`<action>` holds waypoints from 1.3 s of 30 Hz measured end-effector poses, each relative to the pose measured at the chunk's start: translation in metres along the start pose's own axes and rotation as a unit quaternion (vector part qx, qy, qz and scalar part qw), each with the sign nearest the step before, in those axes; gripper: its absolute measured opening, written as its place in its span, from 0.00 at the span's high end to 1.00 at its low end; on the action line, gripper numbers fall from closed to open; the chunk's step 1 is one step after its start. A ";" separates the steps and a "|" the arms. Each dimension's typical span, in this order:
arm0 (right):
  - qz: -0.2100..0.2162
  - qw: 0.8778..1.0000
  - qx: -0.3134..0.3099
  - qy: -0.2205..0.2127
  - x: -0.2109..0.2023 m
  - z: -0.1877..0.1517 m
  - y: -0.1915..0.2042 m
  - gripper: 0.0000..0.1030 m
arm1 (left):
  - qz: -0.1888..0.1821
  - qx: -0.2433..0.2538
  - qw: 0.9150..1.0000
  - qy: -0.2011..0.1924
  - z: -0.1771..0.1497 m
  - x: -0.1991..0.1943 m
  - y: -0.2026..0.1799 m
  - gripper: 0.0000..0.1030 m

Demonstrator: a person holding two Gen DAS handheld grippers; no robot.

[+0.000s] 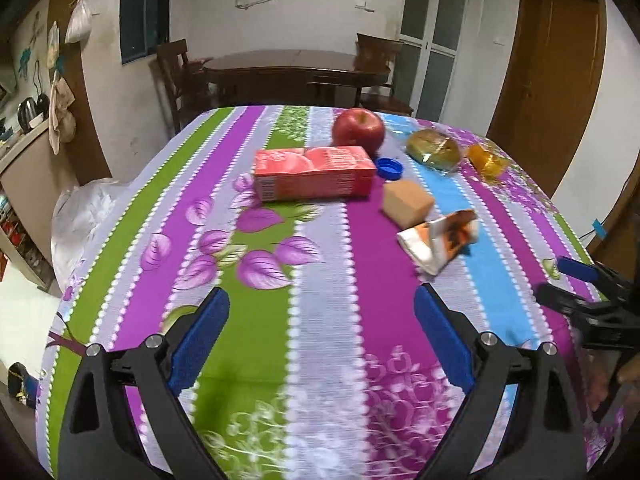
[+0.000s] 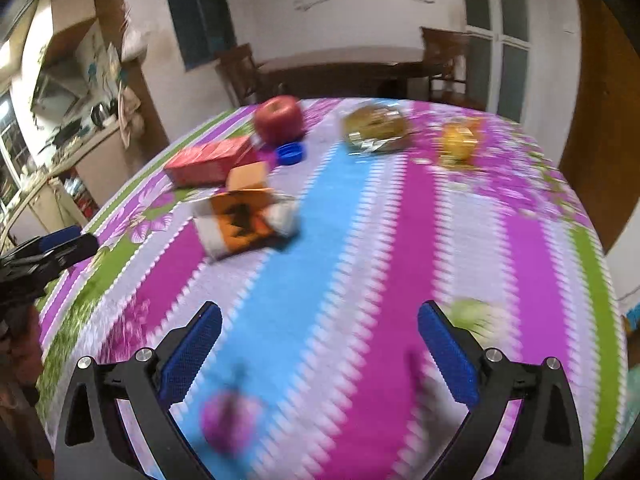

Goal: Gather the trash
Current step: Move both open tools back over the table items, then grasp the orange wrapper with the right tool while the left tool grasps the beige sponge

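Observation:
On the striped floral tablecloth [image 1: 328,264] lie a red juice carton [image 1: 314,174], a blue bottle cap [image 1: 389,168], a small brown box [image 1: 407,203] and a crumpled orange-and-silver wrapper [image 1: 440,242]. The same carton [image 2: 210,160], cap [image 2: 291,153], box [image 2: 248,176] and wrapper [image 2: 246,222] show in the right wrist view. My left gripper [image 1: 322,304] is open and empty, above the cloth, short of the carton. My right gripper [image 2: 320,316] is open and empty, near the table's front; it also shows at the left wrist view's right edge [image 1: 576,280].
A red apple [image 1: 358,128], a wrapped bun [image 1: 434,150] and a yellow wrapped item [image 1: 486,158] sit at the far side. A white plastic bag [image 1: 80,216] hangs off the table's left edge. A dark dining table [image 1: 296,70] with chairs stands behind.

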State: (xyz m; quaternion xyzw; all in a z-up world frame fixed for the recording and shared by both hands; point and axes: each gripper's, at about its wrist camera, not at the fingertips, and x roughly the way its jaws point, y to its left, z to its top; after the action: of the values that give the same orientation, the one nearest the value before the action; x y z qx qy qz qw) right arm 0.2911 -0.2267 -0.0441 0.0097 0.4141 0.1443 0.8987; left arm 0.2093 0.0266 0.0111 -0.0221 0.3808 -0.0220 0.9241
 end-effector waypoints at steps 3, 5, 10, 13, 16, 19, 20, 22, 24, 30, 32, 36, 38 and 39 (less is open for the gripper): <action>0.002 1.000 -0.008 0.013 0.030 0.016 0.022 0.05 | -0.005 0.005 1.000 -0.004 0.002 -0.001 0.006 0.11; 0.005 1.000 -0.010 0.021 0.045 0.024 0.034 0.05 | -0.008 0.010 1.000 -0.005 0.004 0.001 0.009 0.10; -0.001 1.000 -0.016 0.026 0.075 0.047 0.055 0.05 | -0.011 0.024 1.000 0.000 0.008 0.012 0.007 0.09; -0.001 0.999 -0.023 0.032 0.083 0.054 0.057 0.05 | -0.008 0.031 0.999 0.001 0.013 0.017 0.004 0.09; -0.008 0.999 -0.031 0.037 0.091 0.057 0.059 0.05 | -0.002 0.037 0.999 -0.002 0.019 0.019 0.003 0.09; 0.007 0.999 -0.024 0.035 0.092 0.056 0.056 0.17 | -0.004 0.034 0.999 -0.004 0.028 0.023 0.006 0.09; 0.012 0.999 -0.019 0.034 0.088 0.052 0.052 0.17 | -0.006 0.034 0.999 -0.003 0.031 0.026 0.006 0.09; 0.021 0.999 -0.017 0.026 0.077 0.046 0.047 0.18 | -0.010 0.037 0.999 0.000 0.039 0.032 0.006 0.09; 0.019 0.999 -0.023 0.020 0.060 0.035 0.041 0.18 | -0.014 0.045 0.999 0.003 0.046 0.039 0.002 0.09; 0.012 1.000 0.024 -0.004 -0.007 -0.011 -0.004 0.18 | -0.020 0.091 0.996 0.004 0.056 0.065 -0.041 0.09; 0.006 0.999 0.041 -0.013 -0.026 -0.025 -0.019 0.18 | -0.024 0.088 0.996 0.007 0.059 0.076 -0.057 0.09; 0.019 0.995 0.091 -0.020 -0.055 -0.051 -0.046 0.17 | -0.014 0.056 0.998 0.005 0.070 0.095 -0.080 0.09; 0.022 0.994 0.103 -0.023 -0.065 -0.060 -0.055 0.17 | 0.002 0.047 0.999 0.009 0.073 0.104 -0.092 0.09; 0.023 0.994 0.106 -0.024 -0.068 -0.063 -0.057 0.17 | 0.010 0.043 0.999 0.014 0.075 0.110 -0.095 0.09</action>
State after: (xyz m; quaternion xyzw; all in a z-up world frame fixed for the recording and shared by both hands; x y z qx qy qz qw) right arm 0.2170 -0.3061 -0.0426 0.1174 0.4055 0.1197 0.8986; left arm 0.3375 -0.0729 -0.0076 0.0216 0.3930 -0.0293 0.9188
